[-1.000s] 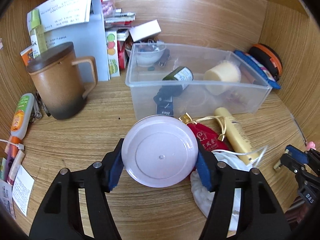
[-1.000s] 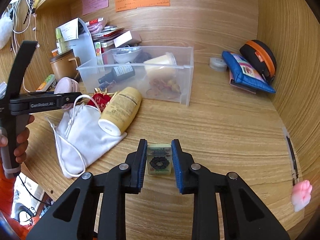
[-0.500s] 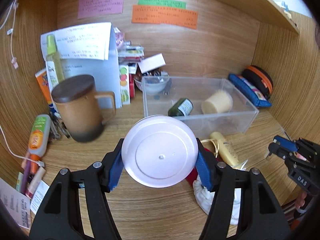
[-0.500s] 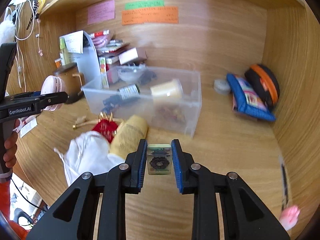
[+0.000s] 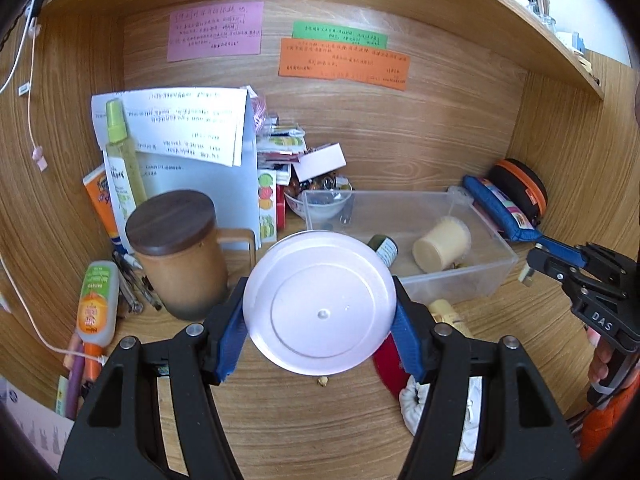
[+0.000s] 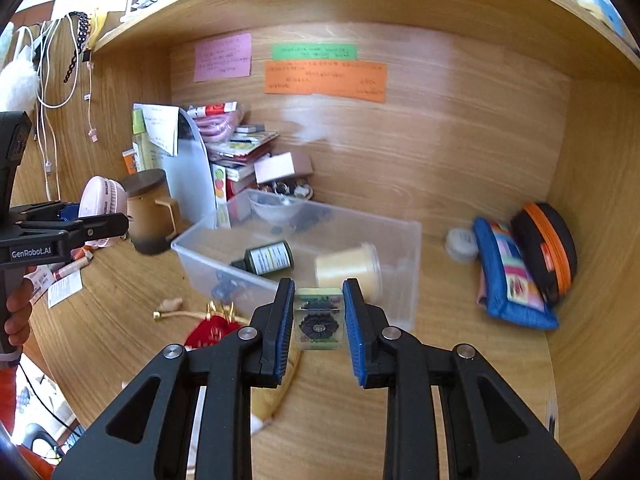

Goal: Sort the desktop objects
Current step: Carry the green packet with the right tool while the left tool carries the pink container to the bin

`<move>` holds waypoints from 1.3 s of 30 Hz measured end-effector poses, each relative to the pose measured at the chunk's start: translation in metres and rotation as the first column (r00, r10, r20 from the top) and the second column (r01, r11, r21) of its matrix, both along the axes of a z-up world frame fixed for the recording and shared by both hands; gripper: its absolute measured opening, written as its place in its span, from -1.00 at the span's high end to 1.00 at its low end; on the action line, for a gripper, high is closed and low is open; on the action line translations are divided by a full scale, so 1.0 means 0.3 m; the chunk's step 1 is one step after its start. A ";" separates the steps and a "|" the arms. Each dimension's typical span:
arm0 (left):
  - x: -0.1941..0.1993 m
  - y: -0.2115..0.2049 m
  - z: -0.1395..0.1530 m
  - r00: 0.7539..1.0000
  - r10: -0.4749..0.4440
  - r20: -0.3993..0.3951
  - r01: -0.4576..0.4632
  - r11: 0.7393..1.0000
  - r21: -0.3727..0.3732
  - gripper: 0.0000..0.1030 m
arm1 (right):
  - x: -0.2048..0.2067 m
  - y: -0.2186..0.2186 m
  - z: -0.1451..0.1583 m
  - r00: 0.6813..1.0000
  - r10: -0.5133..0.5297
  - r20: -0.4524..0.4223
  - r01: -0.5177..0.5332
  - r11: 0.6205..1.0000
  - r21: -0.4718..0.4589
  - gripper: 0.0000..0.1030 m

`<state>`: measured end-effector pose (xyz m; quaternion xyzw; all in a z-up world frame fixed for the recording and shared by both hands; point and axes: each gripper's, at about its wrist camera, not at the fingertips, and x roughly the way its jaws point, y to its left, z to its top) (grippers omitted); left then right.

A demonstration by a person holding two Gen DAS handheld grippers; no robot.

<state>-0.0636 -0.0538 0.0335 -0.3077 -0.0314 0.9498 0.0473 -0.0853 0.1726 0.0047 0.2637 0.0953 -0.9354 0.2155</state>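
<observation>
My left gripper [image 5: 320,336] is shut on a round pale pink tin [image 5: 320,304] and holds it up above the desk, in front of the clear plastic bin [image 5: 480,280]. It also shows in the right wrist view [image 6: 102,208]. My right gripper [image 6: 318,320] is shut on a small green square box with a dark flower [image 6: 319,320], held in the air just before the bin [image 6: 400,272]. The bin holds a dark bottle [image 6: 266,258] and a cream jar [image 6: 348,266]. A red pouch [image 6: 210,330] lies on the desk below.
A brown lidded mug [image 5: 180,256] stands left of the bin. Papers, a spray bottle [image 5: 120,152] and boxes are stacked at the back left. A blue pouch [image 6: 508,276] and an orange-trimmed black case [image 6: 546,248] lie at the right wall. A white cloth bag [image 5: 424,404] and a yellow tube lie at the front.
Both grippers have risen and pulled back, each still holding its object. The views now take in more of the back wall with its coloured notes.
</observation>
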 end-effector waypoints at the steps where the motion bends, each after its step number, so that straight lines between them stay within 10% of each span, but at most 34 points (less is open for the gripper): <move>1: -0.006 0.000 0.006 1.000 -0.002 -0.002 0.002 1.000 0.001 -0.23 | -0.015 -0.011 0.006 1.000 0.008 -0.004 -0.008 1.000 0.003 0.57; 19: -0.206 0.058 0.027 0.996 -0.079 0.035 0.078 0.997 0.010 -0.23 | -0.212 -0.123 0.049 0.995 0.097 0.010 -0.097 0.995 -0.024 0.57; 39: -0.377 0.116 -0.111 0.981 -0.133 0.143 0.132 0.991 0.017 -0.23 | -0.364 -0.231 -0.128 0.981 0.128 0.148 -0.135 0.990 0.038 0.57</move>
